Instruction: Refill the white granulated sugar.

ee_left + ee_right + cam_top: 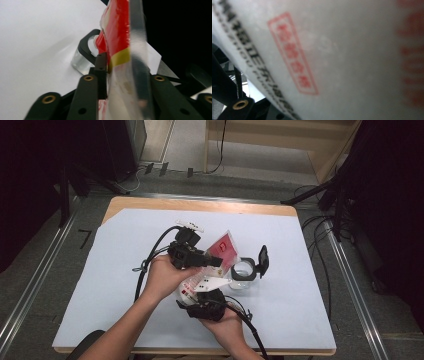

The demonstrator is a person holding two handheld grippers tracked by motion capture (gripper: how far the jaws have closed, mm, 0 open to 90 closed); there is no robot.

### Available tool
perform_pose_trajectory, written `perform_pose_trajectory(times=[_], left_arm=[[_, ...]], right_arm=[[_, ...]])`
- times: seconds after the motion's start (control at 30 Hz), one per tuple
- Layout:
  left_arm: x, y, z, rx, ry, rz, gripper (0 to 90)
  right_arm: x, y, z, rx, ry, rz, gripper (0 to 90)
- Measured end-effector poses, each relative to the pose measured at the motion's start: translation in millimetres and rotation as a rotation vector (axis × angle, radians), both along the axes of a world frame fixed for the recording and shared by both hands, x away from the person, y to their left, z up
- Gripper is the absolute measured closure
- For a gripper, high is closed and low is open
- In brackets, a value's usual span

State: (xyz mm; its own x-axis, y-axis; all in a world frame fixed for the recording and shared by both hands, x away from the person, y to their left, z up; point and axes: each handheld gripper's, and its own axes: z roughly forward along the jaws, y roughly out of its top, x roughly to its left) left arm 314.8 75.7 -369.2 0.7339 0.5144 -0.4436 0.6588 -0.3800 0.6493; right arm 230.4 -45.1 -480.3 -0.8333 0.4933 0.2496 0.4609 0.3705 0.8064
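Red-and-white plastic packet: held above the middle of the table, over the pale sheet covering it; upper red end tilted up and away, lower white end with red print toward the near edge. Left gripper: held in the left hand, jaws closed on the upper part of the packet; in the left gripper view, packet seen edge-on between the black jaws, red with a yellow band, clear seam alongside. Right gripper: held in the right hand, placed at the lower white end of the packet; jaw state not discernible, tips hidden under the packet. In the right gripper view, white packet surface pressed close to the lens, blurred, bearing a red boxed stamp and dark lettering. Clear container: standing on the sheet just right of the packet, black hinged lid swung open and upright on its far right side; also visible behind the packet in the left gripper view.
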Motion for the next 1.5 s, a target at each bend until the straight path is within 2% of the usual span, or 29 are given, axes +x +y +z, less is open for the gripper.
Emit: perform_pose_trajectory(times=[0.1, 0.13, 0.2, 0.33, 0.43, 0.47, 0.53, 0.57, 0.67, 0.8, 0.9, 0.97, 1.03, 1.13, 1.27, 1.37, 1.47, 1.5], left_arm=[[-4.0, -2.5, 3.5, 0.041, -0.056, -0.032, 66.1], [-4.9, -3.2, 4.0, 0.051, -0.065, -0.046, 64.9], [-5.0, -6.9, 3.7, 0.079, -0.055, -0.057, 65.8], [-5.8, -9.4, 1.3, 0.113, -0.092, -0.074, 70.2], [-4.9, -6.7, 1.7, 0.100, -0.060, -0.077, 73.1], [-5.6, -7.1, 1.2, 0.113, -0.054, -0.098, 73.8], [-6.9, -7.8, 0.4, 0.108, -0.069, -0.105, 74.6], [-6.4, -7.6, 0.6, 0.117, -0.060, -0.110, 74.9], [-5.4, -4.9, 0.3, 0.099, -0.047, -0.123, 75.0], [-4.7, -2.3, 4.5, 0.099, -0.024, -0.124, 78.2], [-5.1, -4.7, 6.6, 0.085, -0.026, -0.093, 83.3], [-6.0, -6.2, 8.8, 0.082, -0.027, -0.074, 83.5], [-5.0, -7.4, 10.3, 0.071, -0.011, -0.060, 82.9], [-1.6, -11.9, 12.8, 0.103, -0.002, -0.047, 82.8], [4.1, -15.6, 16.7, 0.110, 0.031, -0.044, 82.2], [6.3, -18.6, 19.6, 0.123, 0.030, -0.044, 81.0], [8.7, -18.2, 21.3, 0.121, 0.036, -0.046, 78.4], [9.4, -17.6, 21.6, 0.123, 0.024, -0.053, 77.2]], right_arm=[[-0.3, -0.7, -1.9, 0.020, 0.020, -0.011, 59.6], [-0.3, -1.6, -2.8, 0.021, 0.015, -0.017, 59.9], [-1.4, -2.7, -5.9, 0.023, 0.017, -0.023, 60.2], [-2.3, -3.3, -8.5, 0.030, 0.025, -0.024, 60.9], [-2.8, -5.9, -8.4, 0.038, 0.019, -0.028, 61.5], [-3.1, -6.1, -8.2, 0.035, 0.016, -0.031, 61.5], [-3.5, -7.6, -7.2, 0.033, 0.005, -0.037, 61.5], [-3.7, -7.8, -6.9, 0.033, 0.006, -0.040, 61.5], [-4.0, -9.7, -6.1, 0.041, 0.007, -0.035, 61.7], [-4.4, -10.6, -3.5, 0.038, -0.014, -0.025, 61.5], [-5.5, -5.7, 1.8, 0.020, -0.035, -0.033, 60.9], [-5.1, -4.5, 3.1, 0.023, -0.049, -0.040, 60.9], [-4.9, -3.7, 4.2, 0.032, -0.049, -0.043, 60.7], [-4.7, -1.6, 7.3, 0.044, -0.032, -0.043, 59.0], [-3.6, -0.2, 12.0, 0.057, -0.012, -0.047, 55.9], [-2.6, -0.4, 15.2, 0.077, 0.003, -0.060, 57.9], [-1.0, -0.3, 18.5, 0.075, 0.020, -0.062, 59.9], [-0.6, 0.3, 19.3, 0.078, 0.024, -0.061, 60.1]])
